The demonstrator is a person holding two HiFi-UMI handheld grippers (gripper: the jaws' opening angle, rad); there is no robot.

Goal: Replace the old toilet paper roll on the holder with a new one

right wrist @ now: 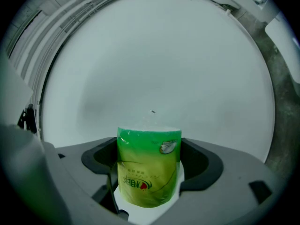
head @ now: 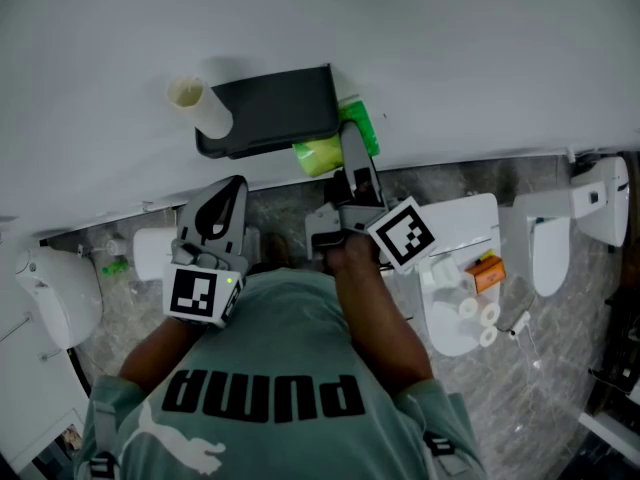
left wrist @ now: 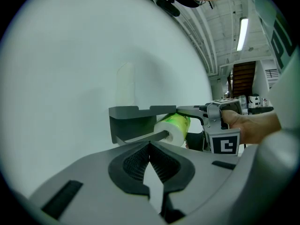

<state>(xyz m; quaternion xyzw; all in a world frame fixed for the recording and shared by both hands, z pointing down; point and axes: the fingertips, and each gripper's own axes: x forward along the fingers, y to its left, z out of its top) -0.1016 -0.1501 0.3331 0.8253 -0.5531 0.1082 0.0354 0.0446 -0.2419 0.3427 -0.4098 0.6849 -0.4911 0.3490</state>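
Observation:
A dark grey paper holder (head: 270, 113) is fixed on the white wall, and a pale, bare tube (head: 195, 103) stands on its top at the left end. My right gripper (head: 345, 153) is shut on a new roll in green wrapping (head: 322, 154) at the holder's right end. In the left gripper view the holder's rod (left wrist: 152, 136) reaches the core of the new roll (left wrist: 174, 127). The right gripper view shows the new roll (right wrist: 149, 170) upright between the jaws. My left gripper (head: 230, 186) hangs below the holder, shut and holding nothing, with its pads (left wrist: 161, 165) nearly meeting.
Below the wall is a grey stone floor. A white toilet (head: 470, 223) stands at the right with small rolls (head: 480, 313) and an orange box (head: 486, 271) on its lid. More white fixtures stand at the far right (head: 555, 233) and at the left (head: 55, 293).

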